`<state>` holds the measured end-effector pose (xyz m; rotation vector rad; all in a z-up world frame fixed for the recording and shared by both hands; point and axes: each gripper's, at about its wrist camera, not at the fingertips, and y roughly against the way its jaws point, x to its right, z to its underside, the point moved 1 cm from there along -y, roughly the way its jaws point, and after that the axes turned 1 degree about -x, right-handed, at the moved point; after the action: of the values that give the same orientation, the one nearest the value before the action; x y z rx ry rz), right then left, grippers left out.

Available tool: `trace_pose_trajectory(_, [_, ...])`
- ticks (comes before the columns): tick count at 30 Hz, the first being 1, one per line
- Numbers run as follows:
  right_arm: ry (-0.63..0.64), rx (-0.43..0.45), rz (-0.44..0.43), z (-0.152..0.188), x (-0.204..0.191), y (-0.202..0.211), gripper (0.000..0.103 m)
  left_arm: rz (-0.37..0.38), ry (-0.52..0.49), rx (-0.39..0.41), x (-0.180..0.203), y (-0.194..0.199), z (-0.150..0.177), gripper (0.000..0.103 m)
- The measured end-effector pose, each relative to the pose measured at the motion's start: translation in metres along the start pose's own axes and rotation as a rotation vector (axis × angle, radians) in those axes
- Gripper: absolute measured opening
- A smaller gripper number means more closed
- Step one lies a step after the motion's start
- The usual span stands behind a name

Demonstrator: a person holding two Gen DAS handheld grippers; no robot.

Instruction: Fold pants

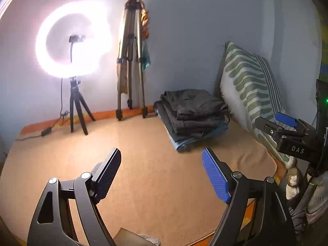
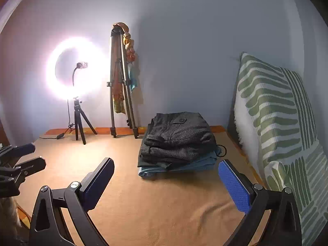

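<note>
A stack of folded pants [image 1: 192, 114] [image 2: 178, 141], dark grey pairs on top of a blue pair, lies on the tan blanket [image 1: 147, 164] [image 2: 155, 205] at the back right, near the wall. My left gripper [image 1: 162, 172] is open and empty above the bare blanket, short of the stack. My right gripper [image 2: 166, 180] is open and empty, just in front of the stack. The right gripper also shows at the right edge of the left wrist view [image 1: 287, 131]. The left gripper shows at the left edge of the right wrist view [image 2: 20, 160].
A lit ring light on a small tripod [image 1: 75, 41] [image 2: 78, 75] stands at the back left with its cable. A tall folded tripod [image 1: 131, 61] [image 2: 121, 82] leans on the wall. A green-patterned pillow [image 1: 248, 90] [image 2: 283, 127] leans at the right.
</note>
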<state>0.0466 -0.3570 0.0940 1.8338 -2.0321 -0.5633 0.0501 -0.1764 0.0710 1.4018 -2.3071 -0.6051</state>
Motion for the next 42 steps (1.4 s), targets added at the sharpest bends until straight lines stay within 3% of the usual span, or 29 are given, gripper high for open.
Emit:
trace_pose_trajectory(8, [0.000, -0.005, 0.015, 0.015, -0.005, -0.015, 0.103, -0.023, -0.008, -0.043, -0.007, -0.009, 0.017, 0.081])
trace_pose_trajectory(42, [0.016, -0.009, 0.023, 0.030, -0.009, -0.020, 0.103, -0.054, -0.019, -0.019, -0.010, 0.004, 0.028, 0.081])
